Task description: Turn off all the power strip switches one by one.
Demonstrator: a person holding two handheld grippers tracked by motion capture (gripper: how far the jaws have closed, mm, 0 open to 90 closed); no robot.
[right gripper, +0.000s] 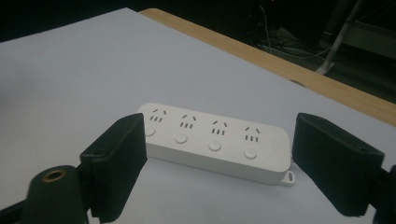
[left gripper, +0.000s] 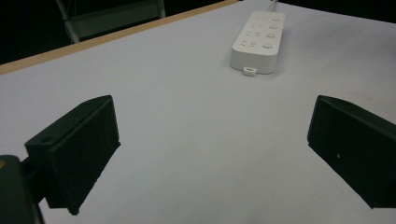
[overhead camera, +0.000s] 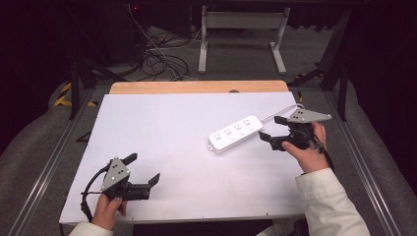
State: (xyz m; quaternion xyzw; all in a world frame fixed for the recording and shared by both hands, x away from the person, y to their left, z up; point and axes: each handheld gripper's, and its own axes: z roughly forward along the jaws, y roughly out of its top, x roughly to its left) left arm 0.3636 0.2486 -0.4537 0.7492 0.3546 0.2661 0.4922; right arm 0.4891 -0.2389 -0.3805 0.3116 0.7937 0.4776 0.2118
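A white power strip (overhead camera: pixel 235 133) with several sockets lies flat on the white table top (overhead camera: pixel 167 123), right of the middle. My right gripper (overhead camera: pixel 271 129) hovers just off the strip's right end, open, its jaws apart from the strip. In the right gripper view the power strip (right gripper: pixel 219 142) lies crosswise beyond the open right gripper (right gripper: pixel 218 135), with nothing pressed by the pads. My left gripper (overhead camera: pixel 142 168) rests near the front left of the table, open and empty. The left gripper view has the power strip (left gripper: pixel 258 42) far off past the wide left gripper (left gripper: pixel 210 149).
The strip's white cable (overhead camera: pixel 275 114) runs off to the right behind the right gripper. A wooden strip (overhead camera: pixel 196 87) borders the table's far edge. Beyond it stand a white metal frame (overhead camera: pixel 241 29) and loose cables (overhead camera: pixel 157 59) on the floor.
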